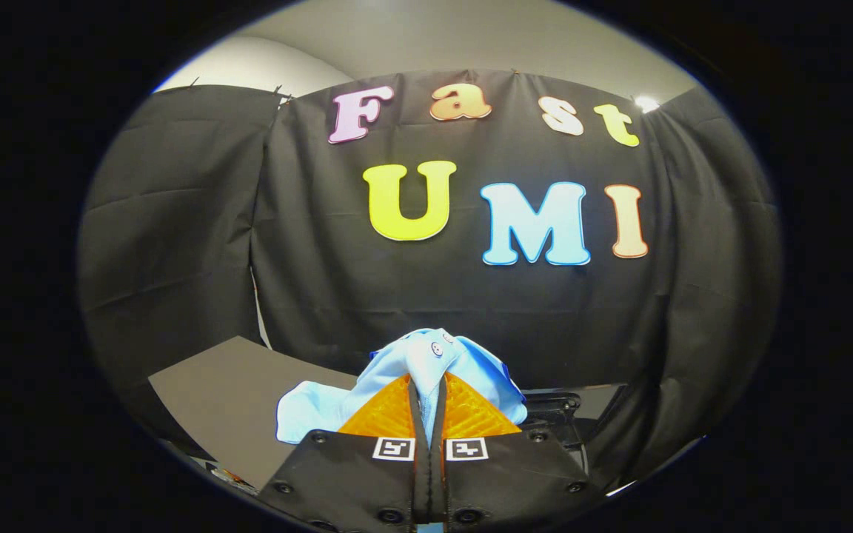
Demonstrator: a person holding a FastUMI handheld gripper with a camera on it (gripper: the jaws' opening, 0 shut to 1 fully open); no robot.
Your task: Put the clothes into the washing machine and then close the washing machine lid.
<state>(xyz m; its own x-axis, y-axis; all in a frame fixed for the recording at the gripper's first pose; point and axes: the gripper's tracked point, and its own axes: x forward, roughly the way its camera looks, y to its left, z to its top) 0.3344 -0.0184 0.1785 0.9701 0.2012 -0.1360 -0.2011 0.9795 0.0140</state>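
The gripper [428, 385] is held up and level, facing the booth wall. Its two fingers [389, 414] are drawn nearly together, pinching a fold of light blue garment [426, 355] between them.

tool [428, 385] clamped on light-blue shirt [426, 355]
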